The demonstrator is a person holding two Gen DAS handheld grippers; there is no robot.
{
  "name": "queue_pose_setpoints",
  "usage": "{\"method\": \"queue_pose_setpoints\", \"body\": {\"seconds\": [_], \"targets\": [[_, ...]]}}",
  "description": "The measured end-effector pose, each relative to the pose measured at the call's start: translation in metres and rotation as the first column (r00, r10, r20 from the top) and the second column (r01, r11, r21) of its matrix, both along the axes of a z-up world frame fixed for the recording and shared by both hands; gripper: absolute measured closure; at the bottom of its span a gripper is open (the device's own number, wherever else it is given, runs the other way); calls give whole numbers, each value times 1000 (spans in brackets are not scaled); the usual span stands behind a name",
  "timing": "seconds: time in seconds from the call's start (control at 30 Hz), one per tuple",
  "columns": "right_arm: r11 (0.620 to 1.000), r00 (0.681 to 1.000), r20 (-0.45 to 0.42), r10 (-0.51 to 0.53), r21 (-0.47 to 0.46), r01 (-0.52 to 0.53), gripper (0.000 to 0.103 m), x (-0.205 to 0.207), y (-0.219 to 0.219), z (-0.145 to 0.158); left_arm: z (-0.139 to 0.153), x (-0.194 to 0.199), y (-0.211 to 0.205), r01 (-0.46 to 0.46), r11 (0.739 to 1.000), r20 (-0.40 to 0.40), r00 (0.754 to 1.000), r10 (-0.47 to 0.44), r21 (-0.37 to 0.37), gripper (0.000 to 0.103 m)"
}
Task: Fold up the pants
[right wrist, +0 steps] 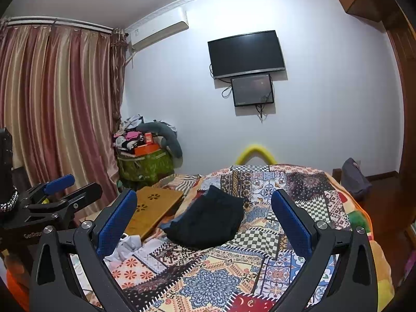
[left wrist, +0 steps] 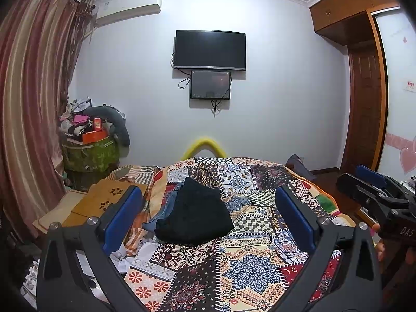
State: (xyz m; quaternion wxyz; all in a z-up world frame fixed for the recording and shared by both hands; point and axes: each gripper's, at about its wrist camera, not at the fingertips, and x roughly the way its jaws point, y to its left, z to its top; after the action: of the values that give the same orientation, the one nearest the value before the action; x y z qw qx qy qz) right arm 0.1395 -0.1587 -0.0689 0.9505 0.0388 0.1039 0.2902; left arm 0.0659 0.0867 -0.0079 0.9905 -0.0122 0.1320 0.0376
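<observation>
We are holding both tongs up over the near end of the bed (left wrist: pixel 260 273), and neither is touching cloth. Starting at the left: the left tongs (left wrist: pixel 208 218) are gaping wide with nothing between the blue pads, and the dark pants (left wrist: pixel 195 215) are lying straight ahead of them, framed in the gap, bunched in a heap on the patchwork quilt, over a bit of blue denim (left wrist: pixel 166 208) (a second garment, we are guessing). Moving right, the right tongs (right wrist: pixel 205 221) are likewise spread and empty, and in their view the pants (right wrist: pixel 208 221) are sitting ahead too. The heap's long axis is running from near-left to far-right, and we are judging the left tongs slightly nearer.
</observation>
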Motion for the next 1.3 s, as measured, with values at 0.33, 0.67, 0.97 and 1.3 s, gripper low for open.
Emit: {"method": "queue_pose_setpoints", "body": {"seconds": [0.33,0.67,0.97,1.3], "targets": [[1000,1000,-6,1,0,-1,1,2,0,0,0,2,-1,5,1000,-4,1000,-5,-4,0],[1000,1000,-12,-1,0,1,1,4,-2,-2,0,3,-2,14,1000,-4,1000,-14,-8,0],[1000,1000,-14,-3,0,3,1,4,-3,-3,-2,5,-1,32,999,-16,999,-32,-10,0],[1000,1000,-16,-7,-1,7,1,5,-5,-5,-3,6,0,47,999,-31,998,-48,-17,0]]}}
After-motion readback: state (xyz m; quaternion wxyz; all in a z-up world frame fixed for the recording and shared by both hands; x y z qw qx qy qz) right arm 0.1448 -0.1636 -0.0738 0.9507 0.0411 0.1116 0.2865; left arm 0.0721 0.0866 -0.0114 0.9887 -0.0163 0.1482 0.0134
